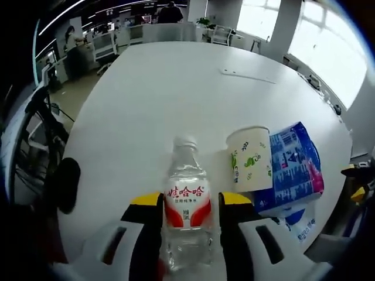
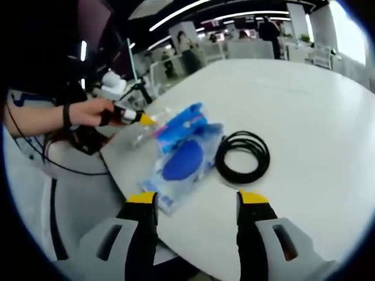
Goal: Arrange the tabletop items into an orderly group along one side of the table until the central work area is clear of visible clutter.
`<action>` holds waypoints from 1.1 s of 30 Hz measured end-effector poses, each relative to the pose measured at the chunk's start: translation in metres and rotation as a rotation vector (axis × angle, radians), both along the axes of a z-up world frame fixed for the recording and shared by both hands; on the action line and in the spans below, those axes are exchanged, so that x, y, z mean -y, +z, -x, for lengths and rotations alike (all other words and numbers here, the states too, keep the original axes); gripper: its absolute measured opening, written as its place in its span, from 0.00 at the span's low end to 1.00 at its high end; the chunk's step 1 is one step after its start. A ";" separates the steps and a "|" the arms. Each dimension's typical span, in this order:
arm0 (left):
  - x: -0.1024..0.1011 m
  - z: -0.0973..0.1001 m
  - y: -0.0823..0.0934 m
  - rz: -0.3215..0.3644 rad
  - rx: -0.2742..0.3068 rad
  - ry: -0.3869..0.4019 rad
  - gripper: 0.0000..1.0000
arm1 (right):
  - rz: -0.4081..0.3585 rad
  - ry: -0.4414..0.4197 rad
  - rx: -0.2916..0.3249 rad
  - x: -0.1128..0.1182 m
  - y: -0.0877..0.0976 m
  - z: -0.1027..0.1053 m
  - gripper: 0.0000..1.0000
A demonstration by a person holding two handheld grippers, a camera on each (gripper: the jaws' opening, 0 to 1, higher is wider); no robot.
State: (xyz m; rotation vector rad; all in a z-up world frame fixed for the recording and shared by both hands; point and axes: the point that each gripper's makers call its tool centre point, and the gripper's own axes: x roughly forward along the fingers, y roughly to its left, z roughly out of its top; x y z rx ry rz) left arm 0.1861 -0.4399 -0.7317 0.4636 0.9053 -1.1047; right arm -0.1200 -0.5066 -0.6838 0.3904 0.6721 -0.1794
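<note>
Left claw (image 1: 188, 206): jaws closing on a clear water bottle (image 1: 187, 205) (red-and-white label), standing upright at the near edge of the white bench (image 1: 170, 93). Paper cup (image 1: 249, 158) lying on its side just right of the bottle, touching a blue printed packet (image 1: 296, 167) further right. Right claw (image 2: 197, 206): jaws standing wide apart, gripping nothing, hovering over the near bench edge. Blue plastic bag (image 2: 183, 158) lying ahead of it near the left corner; black coiled cable (image 2: 242, 157) resting just right of the bag. Person's hand (image 2: 94, 112) holding the other claw at the far left, beside the bag.
</note>
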 end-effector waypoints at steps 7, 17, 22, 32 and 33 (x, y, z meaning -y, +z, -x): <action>0.008 -0.002 -0.010 -0.031 0.002 0.001 0.42 | 0.050 0.040 -0.012 0.002 0.008 0.003 0.57; 0.014 -0.011 -0.021 -0.048 0.003 0.025 0.40 | 0.053 0.053 -0.038 0.002 0.008 0.008 0.56; 0.017 -0.006 -0.015 0.028 -0.027 0.066 0.38 | 0.046 0.040 -0.044 0.003 0.006 0.008 0.55; 0.013 -0.008 -0.007 0.047 0.018 0.050 0.38 | 0.033 0.044 -0.027 0.002 0.007 -0.001 0.54; 0.012 -0.009 -0.005 0.049 0.017 0.049 0.38 | 0.034 0.045 -0.026 0.002 0.007 -0.002 0.55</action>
